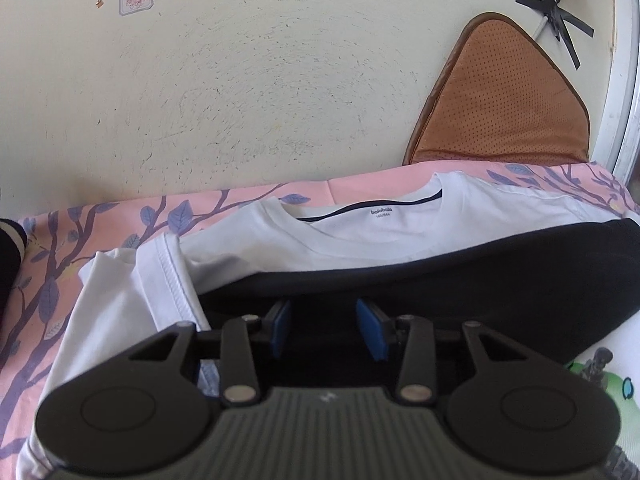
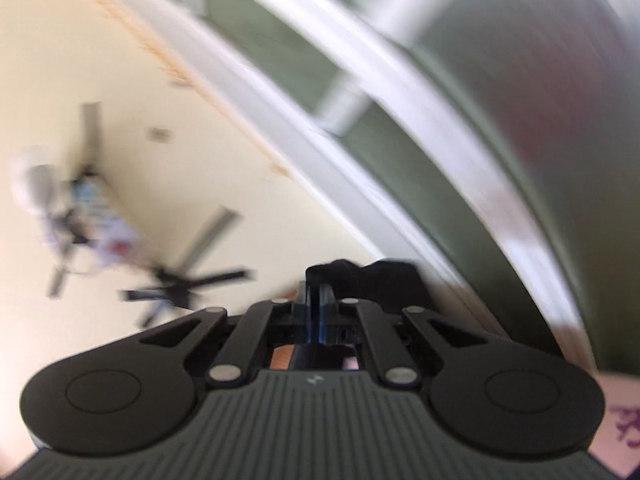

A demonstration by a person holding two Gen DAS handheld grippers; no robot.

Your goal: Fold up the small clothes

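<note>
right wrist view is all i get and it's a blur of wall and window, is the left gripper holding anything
Observer: No. The left gripper is open, its blue pads apart over the black garment, nothing between them.
Operator: where's that black garment lying
Observer: Across the lower part of a white t-shirt, collar towards the wall.
Operator: what's under them
Observer: A pink bedsheet printed with blue leaves.
Operator: anything behind the shirt
Observer: A brown perforated cushion leans against the wall.
</note>
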